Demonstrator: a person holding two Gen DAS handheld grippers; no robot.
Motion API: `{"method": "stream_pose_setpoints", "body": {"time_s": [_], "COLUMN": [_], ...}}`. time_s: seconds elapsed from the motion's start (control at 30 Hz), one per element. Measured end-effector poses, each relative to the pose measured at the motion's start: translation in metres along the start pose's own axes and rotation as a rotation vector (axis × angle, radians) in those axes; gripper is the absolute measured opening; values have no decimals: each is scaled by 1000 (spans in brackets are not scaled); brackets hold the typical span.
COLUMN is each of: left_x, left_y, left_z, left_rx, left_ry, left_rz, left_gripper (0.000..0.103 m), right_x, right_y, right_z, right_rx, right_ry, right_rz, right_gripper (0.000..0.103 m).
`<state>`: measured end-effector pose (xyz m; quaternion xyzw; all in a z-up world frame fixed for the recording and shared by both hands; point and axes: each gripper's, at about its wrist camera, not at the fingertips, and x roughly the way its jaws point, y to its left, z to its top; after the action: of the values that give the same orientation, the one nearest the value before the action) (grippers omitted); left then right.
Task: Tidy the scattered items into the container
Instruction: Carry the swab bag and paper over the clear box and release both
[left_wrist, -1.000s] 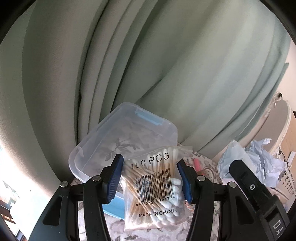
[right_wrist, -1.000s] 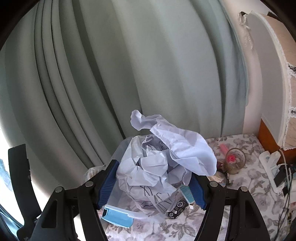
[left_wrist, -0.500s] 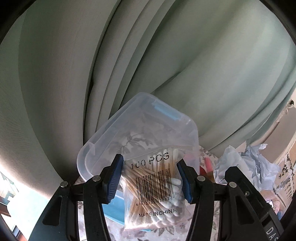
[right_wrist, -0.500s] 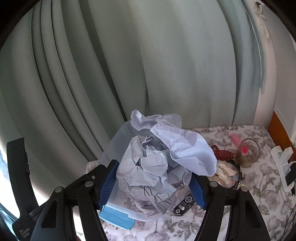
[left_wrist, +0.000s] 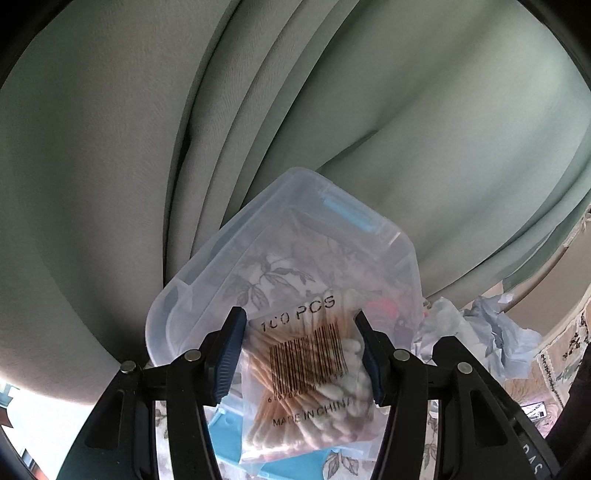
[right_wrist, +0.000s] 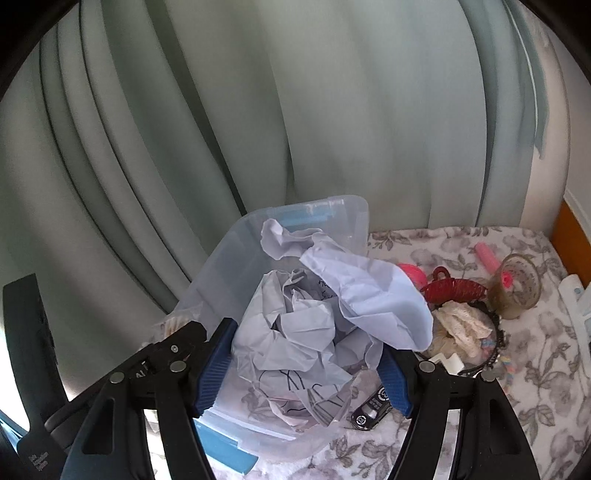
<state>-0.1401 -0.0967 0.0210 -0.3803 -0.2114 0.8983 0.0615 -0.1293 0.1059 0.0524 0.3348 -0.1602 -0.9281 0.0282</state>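
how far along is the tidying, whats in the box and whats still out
Nothing clearly lies in the clear plastic box yet. In hand: the left gripper clamps a bag of cotton swabs, the right gripper a wad of crumpled paper, both over the box. Left on the floral cloth: toy car, red hair clip, pink tube, measuring cup, lace piece.

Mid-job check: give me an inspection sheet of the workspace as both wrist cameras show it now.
Surface: floral cloth.
Job's things: clear container, lid off; bag of cotton swabs; crumpled paper.
Clutter: toy car, red hair claw, measuring cup on its side, lace-trimmed hairband, pink tube.
Grippers: left gripper shut on the swab bag; right gripper shut on the paper, both at the container.
Cables: nothing seen.
Surroundings: green curtain behind.
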Motion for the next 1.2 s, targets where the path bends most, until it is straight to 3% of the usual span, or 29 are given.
{"method": "stream_pose_setpoints", "body": {"time_s": [0.07,0.5,0.73,1.2], "left_x": [1,20,20,19], "left_y": [2,7,8,11], "left_z": [0,2,4,6], "left_rx": [-4,-8,0,-16], "left_ry": [-3,-16,-20,-19], "left_rz": [-8,16,35,-3], "left_gripper": [58,58,59,67], "right_x": [7,48,47,44], "right_y": [0,0,1,-2], "right_z": [-12,-3,-3,-2], "right_rx": [2,1,-10,7], "right_ry": [2,-5,0,-9], "right_rz": [5,40,49,100], "right_gripper": [75,77,78,83]}}
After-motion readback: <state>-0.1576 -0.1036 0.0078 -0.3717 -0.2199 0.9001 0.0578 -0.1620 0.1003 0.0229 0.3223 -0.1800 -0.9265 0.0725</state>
